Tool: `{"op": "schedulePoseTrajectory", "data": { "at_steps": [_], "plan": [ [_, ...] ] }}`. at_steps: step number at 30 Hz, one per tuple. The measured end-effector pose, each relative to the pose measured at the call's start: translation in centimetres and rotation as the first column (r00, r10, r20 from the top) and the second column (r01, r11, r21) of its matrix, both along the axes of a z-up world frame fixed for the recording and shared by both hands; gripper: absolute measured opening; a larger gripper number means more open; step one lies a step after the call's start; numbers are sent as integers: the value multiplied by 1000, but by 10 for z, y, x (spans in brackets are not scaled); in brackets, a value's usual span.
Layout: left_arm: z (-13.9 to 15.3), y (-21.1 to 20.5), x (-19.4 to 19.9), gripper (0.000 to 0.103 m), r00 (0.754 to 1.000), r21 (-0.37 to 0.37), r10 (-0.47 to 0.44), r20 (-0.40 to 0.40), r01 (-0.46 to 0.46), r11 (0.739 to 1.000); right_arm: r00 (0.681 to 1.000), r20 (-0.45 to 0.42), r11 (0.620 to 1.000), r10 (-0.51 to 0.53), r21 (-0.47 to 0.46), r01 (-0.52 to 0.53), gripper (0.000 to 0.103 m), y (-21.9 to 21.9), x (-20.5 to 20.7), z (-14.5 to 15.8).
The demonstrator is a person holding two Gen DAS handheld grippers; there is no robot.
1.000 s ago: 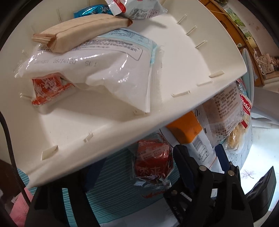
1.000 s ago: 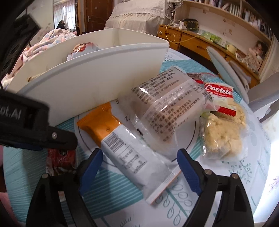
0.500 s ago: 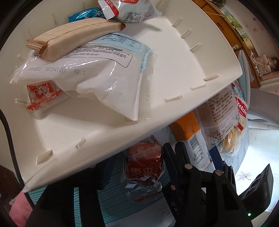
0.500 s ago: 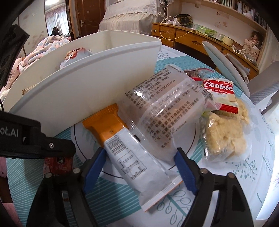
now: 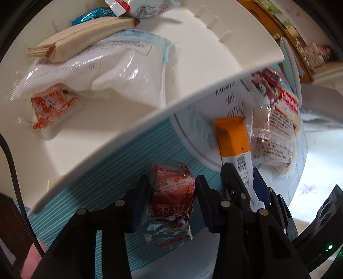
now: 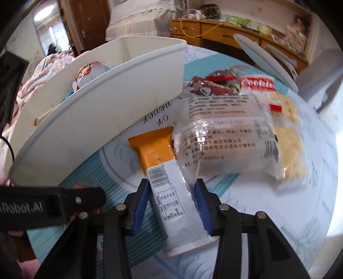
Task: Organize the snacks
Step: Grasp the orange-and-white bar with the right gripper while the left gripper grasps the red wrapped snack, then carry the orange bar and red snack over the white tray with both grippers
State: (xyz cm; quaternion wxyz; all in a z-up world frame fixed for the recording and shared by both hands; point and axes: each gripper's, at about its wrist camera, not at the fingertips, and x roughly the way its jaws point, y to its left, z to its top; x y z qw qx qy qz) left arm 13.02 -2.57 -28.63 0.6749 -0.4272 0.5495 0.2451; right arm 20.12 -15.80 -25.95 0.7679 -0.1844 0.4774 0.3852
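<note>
1. The left tongs (image 5: 172, 193) point steeply down at the table (image 5: 120, 169), and their jaws are closing with a small red snack packet (image 5: 173, 193) between them. Both dark pads look to be touching the packet's sides, so it reads as grasped.
2. The red packet lies on the teal-striped cloth just below the rim of the white bin (image 5: 193, 70), outside it.
3. The right tongs (image 6: 171, 203) are also closing. Between their blue pads lies the white end of an orange-and-white snack bar (image 6: 165, 182).
4. The left pad appears to touch the wrapper. The right pad sits at its edge, and contact there cannot be told for sure.
5. The bar's orange end points toward the white bin and is partly tucked under a clear bag of brown cake (image 6: 225, 137).
6. Behind the clear bag are a red-labelled cookie pack (image 6: 259, 88) with pale yellow pieces and a dark chocolate-coloured wrapper (image 6: 212, 85).
7. Inside the bin, the left view shows a large white pouch (image 5: 103, 73), a tan wafer pack (image 5: 79, 43) lying across it, and an orange-red packet (image 5: 49, 107) under its corner.
8. A blue foil sweet (image 5: 94, 15) and a red-and-white sachet (image 5: 139, 6) lie at the far end.
9. In the right view, the other tool's black body crosses the lower left.
</note>
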Motion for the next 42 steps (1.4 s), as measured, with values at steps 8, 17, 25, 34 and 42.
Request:
{"op": "schedulePoseTrajectory", "data": {
  "at_steps": [8,17,25,34,42],
  "plan": [
    [3,-24,-16,43,992,16,-114,-60,115,993,994,-83,997,-72,-5,71,37,-20,-26,7],
    [34,-53,-6,43,974,42,-224,-39,225,973,977,-124,984,-171,25,175,35,-47,-49,28],
    [81,-58,1,43,928,63,-371,27,369,927,969,-106,968,-225,86,234,35,-62,-58,67],
    [149,-43,1,43,857,189,-512,52,495,848,948,-21,933,-317,170,316,35,-74,-51,121],
    [188,-14,5,43,799,215,-592,106,563,798,926,20,900,-376,244,360,35,-66,-46,152]
  ]
}}
